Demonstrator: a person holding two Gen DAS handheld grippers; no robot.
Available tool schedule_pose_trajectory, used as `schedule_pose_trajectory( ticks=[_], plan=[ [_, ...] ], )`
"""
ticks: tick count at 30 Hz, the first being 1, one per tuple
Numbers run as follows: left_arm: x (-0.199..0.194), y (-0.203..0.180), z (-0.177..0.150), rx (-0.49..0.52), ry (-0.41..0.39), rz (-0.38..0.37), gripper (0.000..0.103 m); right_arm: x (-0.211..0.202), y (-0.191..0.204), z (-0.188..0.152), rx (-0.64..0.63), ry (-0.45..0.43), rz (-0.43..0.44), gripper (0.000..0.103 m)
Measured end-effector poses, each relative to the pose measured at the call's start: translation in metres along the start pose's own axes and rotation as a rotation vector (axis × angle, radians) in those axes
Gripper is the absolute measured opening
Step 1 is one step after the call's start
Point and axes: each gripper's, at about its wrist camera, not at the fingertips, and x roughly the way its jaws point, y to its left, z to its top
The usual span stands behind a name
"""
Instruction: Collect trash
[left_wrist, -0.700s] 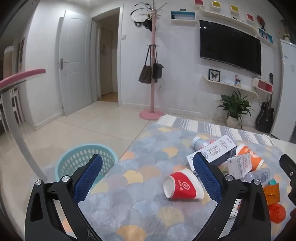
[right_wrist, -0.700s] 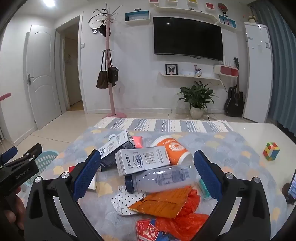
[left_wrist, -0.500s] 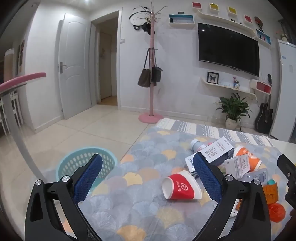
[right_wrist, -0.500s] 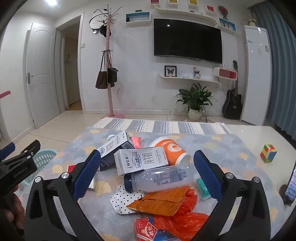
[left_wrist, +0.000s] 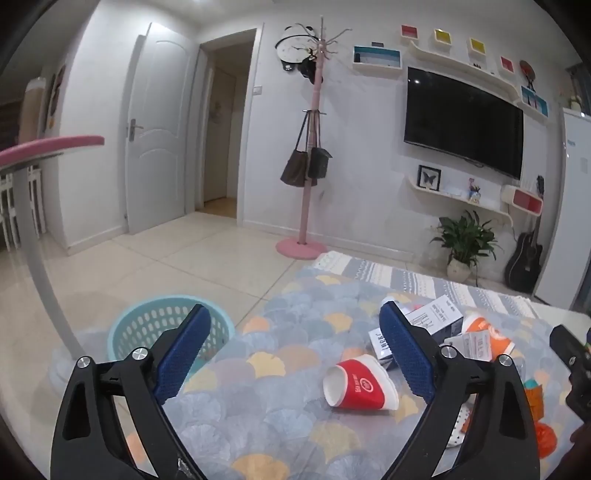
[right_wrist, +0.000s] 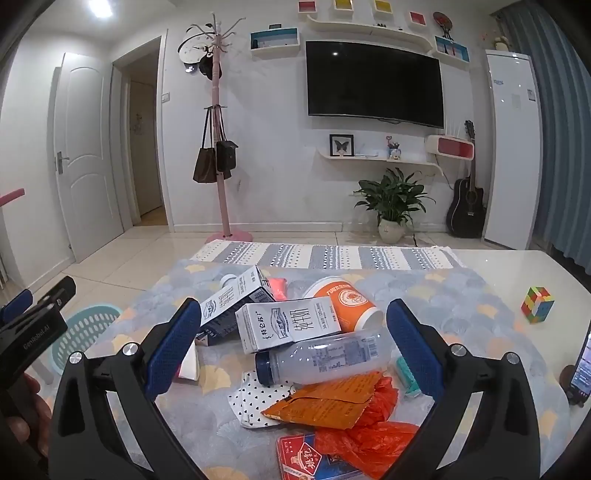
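While both claws stand spread wide with nothing between their pads, the trash lies scattered on the worktop (right_wrist: 461, 295) and none of it has yet been picked up. The left claw (left_wrist: 295, 354) hangs above the near left part of the patterned cloth, and the red paper cup (left_wrist: 360, 384) lies on its side just right of centre between the blue pads, mouth turned toward the left, long axis running roughly across the view. That cup looks like the left hand's nearest piece, and the teal basket (left_wrist: 147, 325) on the floor sits beyond the worktop's left edge, close on that same side. The right claw (right_wrist: 293, 343) points down at the main heap: the clear bottle (right_wrist: 321, 356) lies crosswise straight ahead, dark cap to the left, with the milk carton (right_wrist: 288, 325) resting just behind it and the orange cup (right_wrist: 345, 302) farther back. An orange wrapper (right_wrist: 325, 404) lies nearer.
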Motion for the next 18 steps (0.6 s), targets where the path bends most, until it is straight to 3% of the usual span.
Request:
schedule_pose_trajectory(
  ticks=[6,18],
  plan=[
    [0.005,0.001,0.004,0.023,0.005,0.042,0.089,0.000,-0.003,0.000,0.007,0.000,-0.002,0.096],
    [0.011,-0.003,-0.008,0.032,0.042,0.017,0.091,0.001,-0.002,0.000,-0.021,-0.001,-0.059,0.095]
  ],
)
